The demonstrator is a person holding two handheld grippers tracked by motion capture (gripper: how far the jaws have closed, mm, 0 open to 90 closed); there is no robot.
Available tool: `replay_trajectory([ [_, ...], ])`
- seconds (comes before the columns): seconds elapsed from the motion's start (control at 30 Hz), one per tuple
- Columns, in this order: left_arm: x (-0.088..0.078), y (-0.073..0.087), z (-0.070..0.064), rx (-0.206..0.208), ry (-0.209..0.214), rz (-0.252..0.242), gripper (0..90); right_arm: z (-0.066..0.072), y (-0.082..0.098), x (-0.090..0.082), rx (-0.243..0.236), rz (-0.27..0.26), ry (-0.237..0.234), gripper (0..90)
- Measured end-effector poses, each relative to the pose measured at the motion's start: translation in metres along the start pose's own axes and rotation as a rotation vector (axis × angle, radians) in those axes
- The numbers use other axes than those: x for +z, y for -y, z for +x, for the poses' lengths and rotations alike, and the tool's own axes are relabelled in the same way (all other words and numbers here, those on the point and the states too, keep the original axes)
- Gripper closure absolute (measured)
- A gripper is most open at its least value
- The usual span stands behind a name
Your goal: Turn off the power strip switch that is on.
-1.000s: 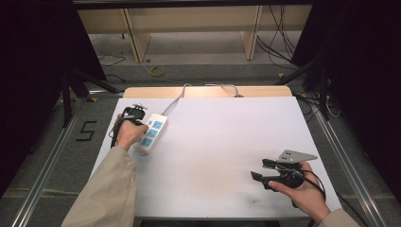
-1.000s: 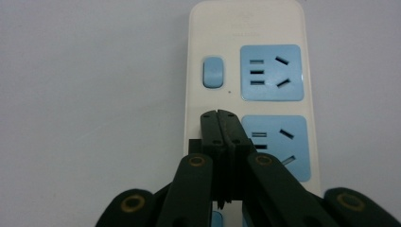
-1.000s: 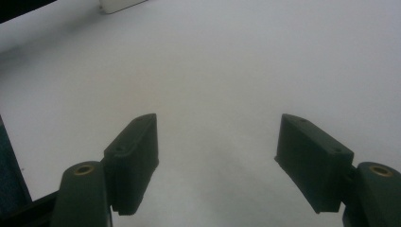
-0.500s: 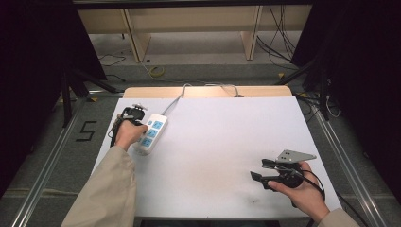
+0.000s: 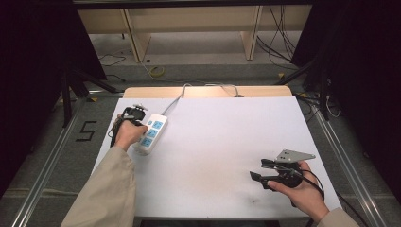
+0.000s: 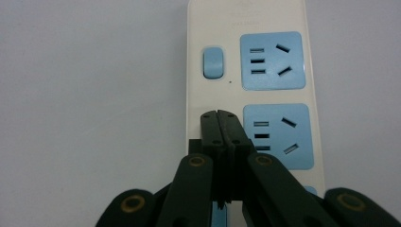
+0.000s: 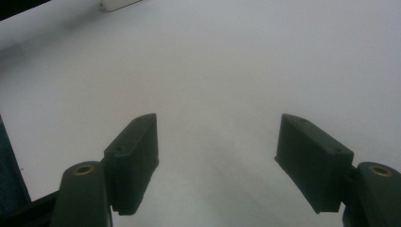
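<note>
A white power strip (image 5: 150,133) with blue sockets lies at the table's left side, its cable running off the far edge. In the left gripper view the power strip (image 6: 246,61) has a blue rocker switch (image 6: 212,62) beside its top socket. My left gripper (image 6: 219,115) is shut with nothing between its jaws, and its tips rest on the strip just below that switch. In the high view the left gripper (image 5: 134,117) sits at the strip's left edge. My right gripper (image 5: 257,176) hovers open near the table's front right, with bare white table between its fingers (image 7: 135,151).
The white table (image 5: 222,142) stretches between the two hands. A wooden board (image 5: 208,91) lies along its far edge. Beyond it stand wooden frames and loose cables on the floor. Metal rails run along both sides of the table.
</note>
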State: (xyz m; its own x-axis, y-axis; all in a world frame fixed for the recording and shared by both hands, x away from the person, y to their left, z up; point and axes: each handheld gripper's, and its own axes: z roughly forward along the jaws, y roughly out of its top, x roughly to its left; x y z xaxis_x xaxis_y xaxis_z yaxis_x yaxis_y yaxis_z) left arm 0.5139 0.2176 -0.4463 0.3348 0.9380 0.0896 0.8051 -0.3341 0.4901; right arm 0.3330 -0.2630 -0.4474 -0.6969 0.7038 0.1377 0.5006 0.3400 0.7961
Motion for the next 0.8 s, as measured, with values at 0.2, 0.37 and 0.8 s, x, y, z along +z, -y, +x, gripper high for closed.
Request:
replay_trajectory([
  [0.2,0.0,0.0002,0.0001,-0.005,0.001,-0.002,90.0,0.001,-0.0008,0.0002,0.002,0.001,0.001,30.8],
  [0.37,-0.0001,-0.0001,-0.0016,0.006,-0.01,0.001,90.0,0.0004,-0.0008,0.0,0.001,0.002,0.0,30.8],
  [0.8,-0.0004,-0.0001,-0.0003,0.005,0.001,0.0,90.0,0.0001,-0.0012,-0.0005,-0.003,0.002,0.002,31.3],
])
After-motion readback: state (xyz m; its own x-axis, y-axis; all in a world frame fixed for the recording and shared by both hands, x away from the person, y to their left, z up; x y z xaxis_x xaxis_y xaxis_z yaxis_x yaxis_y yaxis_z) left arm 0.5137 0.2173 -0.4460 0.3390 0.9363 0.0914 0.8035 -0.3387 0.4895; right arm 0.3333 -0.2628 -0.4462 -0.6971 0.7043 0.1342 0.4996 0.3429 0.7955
